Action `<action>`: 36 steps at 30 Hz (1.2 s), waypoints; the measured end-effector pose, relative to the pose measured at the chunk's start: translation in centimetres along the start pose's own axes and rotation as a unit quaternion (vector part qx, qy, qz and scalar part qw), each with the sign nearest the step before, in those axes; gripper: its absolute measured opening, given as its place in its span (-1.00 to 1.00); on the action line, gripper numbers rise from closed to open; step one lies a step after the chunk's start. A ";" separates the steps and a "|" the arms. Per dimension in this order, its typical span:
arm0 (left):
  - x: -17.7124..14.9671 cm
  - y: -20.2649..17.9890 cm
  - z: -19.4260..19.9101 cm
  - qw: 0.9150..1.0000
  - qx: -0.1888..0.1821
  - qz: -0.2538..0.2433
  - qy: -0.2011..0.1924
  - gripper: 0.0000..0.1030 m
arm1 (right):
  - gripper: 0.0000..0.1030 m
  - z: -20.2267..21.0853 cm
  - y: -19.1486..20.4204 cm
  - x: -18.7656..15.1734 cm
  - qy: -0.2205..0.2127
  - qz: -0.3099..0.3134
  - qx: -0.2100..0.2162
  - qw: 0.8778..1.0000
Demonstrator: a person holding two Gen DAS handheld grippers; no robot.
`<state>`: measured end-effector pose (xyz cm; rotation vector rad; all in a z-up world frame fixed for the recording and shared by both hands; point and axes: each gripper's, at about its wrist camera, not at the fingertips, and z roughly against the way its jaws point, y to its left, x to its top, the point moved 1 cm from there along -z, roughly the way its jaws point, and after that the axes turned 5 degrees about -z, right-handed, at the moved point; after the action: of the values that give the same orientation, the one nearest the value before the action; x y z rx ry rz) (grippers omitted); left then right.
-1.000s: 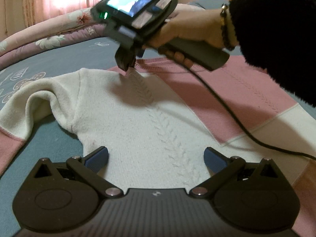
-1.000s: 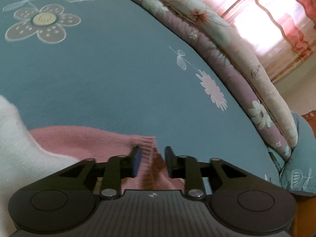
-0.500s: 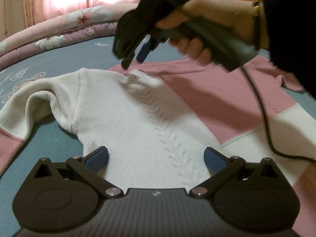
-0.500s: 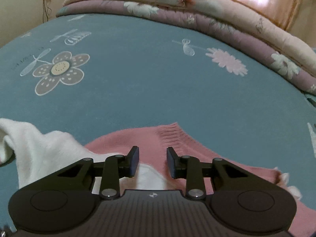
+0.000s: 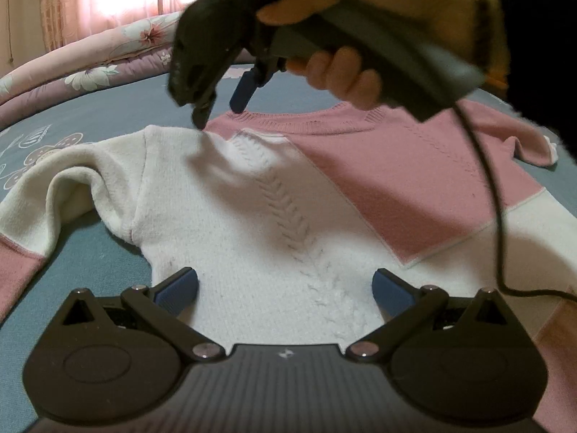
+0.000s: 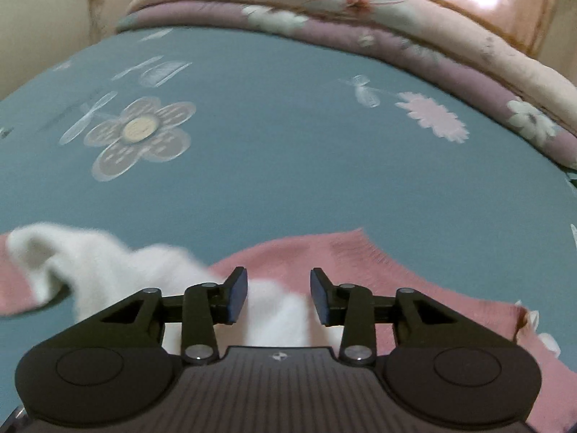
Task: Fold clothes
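Both sets of jaws stand apart and hold nothing: my left gripper [image 5: 285, 283] is spread wide, low over the hem end of the pink-and-white cable-knit sweater [image 5: 274, 216], and my right gripper [image 6: 278, 294] is parted more narrowly above the neckline. I judge this placement suits working the collar end while the left waits near the body, though the right wrist view is blurred, so I can't say exactly what the right fingers are aimed at. From the left camera the right fingertips [image 5: 200, 117] sit just at the white shoulder. The sweater lies spread open, front up, on the blue flower-printed bedsheet [image 6: 288, 166], its white sleeve [image 5: 72, 195] bunched and humped, the pink sleeve stretched out opposite.
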<state>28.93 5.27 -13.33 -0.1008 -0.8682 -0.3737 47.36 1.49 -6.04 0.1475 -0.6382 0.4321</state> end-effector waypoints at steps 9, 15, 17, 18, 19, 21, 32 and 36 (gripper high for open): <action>0.1 0.2 -0.2 1.000 0.000 0.000 0.000 0.99 | 0.10 -3.3 2.1 -0.6 0.065 -0.010 0.010 0.998; 0.2 0.2 -0.3 1.000 0.000 0.000 -0.001 0.99 | 0.16 0.5 -1.0 -0.3 0.033 -0.026 -0.011 0.999; 0.2 0.3 -0.4 1.000 0.001 0.000 -0.001 0.99 | 0.22 2.8 -3.2 -0.4 0.011 -0.036 -0.031 0.999; 0.2 0.3 -0.4 1.000 0.001 0.000 -0.001 0.99 | 0.25 2.9 -4.4 -0.9 0.012 -0.049 -0.040 0.998; 0.2 0.3 -0.4 1.000 0.001 0.000 -0.001 0.99 | 0.27 2.9 -5.6 -1.4 0.012 -0.062 -0.048 0.997; 0.2 0.2 -0.4 1.000 0.001 0.000 -0.002 0.99 | 0.26 3.1 -8.1 -2.4 0.014 -0.087 -0.065 0.994; -0.1 0.0 -0.2 1.000 0.001 0.000 -0.004 0.99 | -0.54 2.7 -20.6 -7.8 0.021 -0.213 -0.152 0.965; -0.1 0.1 -0.3 1.000 0.001 -0.001 -0.004 0.99 | -0.53 0.2 -21.8 -8.2 0.007 -0.220 -0.154 0.963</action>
<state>29.10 5.28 -13.57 -0.0995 -0.8772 -0.3736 50.84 -21.05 -10.88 -0.0131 -0.6306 -0.0977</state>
